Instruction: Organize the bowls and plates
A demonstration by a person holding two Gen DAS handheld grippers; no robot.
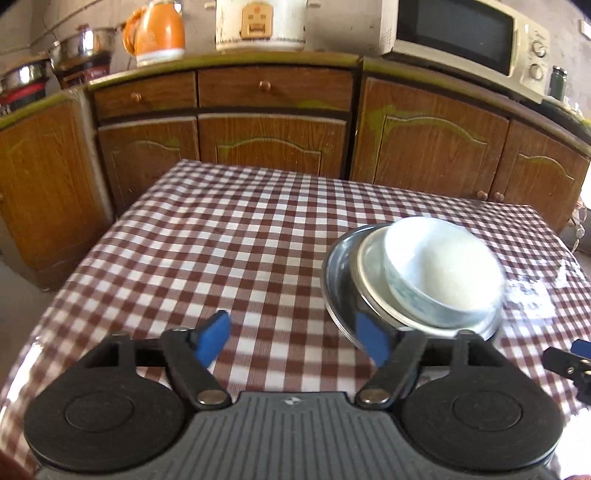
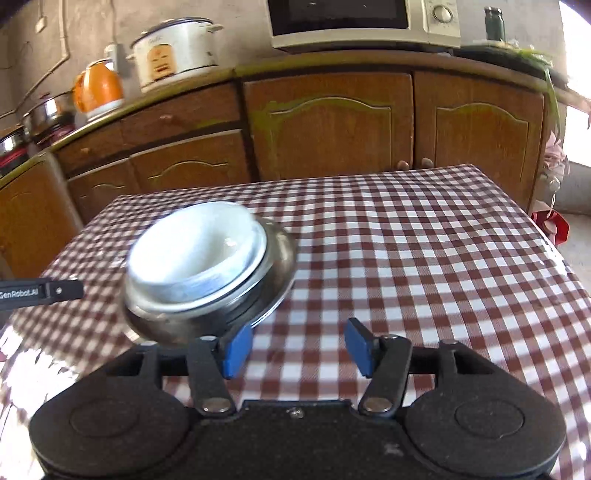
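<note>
Left gripper is sitting spread wide, blue pads apart with only checked cloth between them, nothing pinched. Right gripper is standing open too, pads clear of everything, bare cloth in the gap.

The stack is sitting on the table: a white bowl with a faint blue pattern on its outer wall is nesting in a shallow white dish, and both are resting inside a steel plate. More steel rims are showing under that plate's near edge, count unclear. The stack is motion-blurred in both views.

In the left wrist view the stack is lying toward the table's right edge, just beyond and right of the right-hand pad, which overlaps the steel rim in the picture; cannot tell if it is touching. In the right wrist view the same stack is lying toward the table's left side, with the left-hand pad at the steel rim's near edge; contact likewise unclear. The other gripper's black finger is poking in at each view's side.

Table is wearing a red-and-white checked cover, glossy. Behind its far edge, wooden cabinets are running across. On their counter: an orange kettle, a white rice cooker, a microwave, and steel pots at the left end.
</note>
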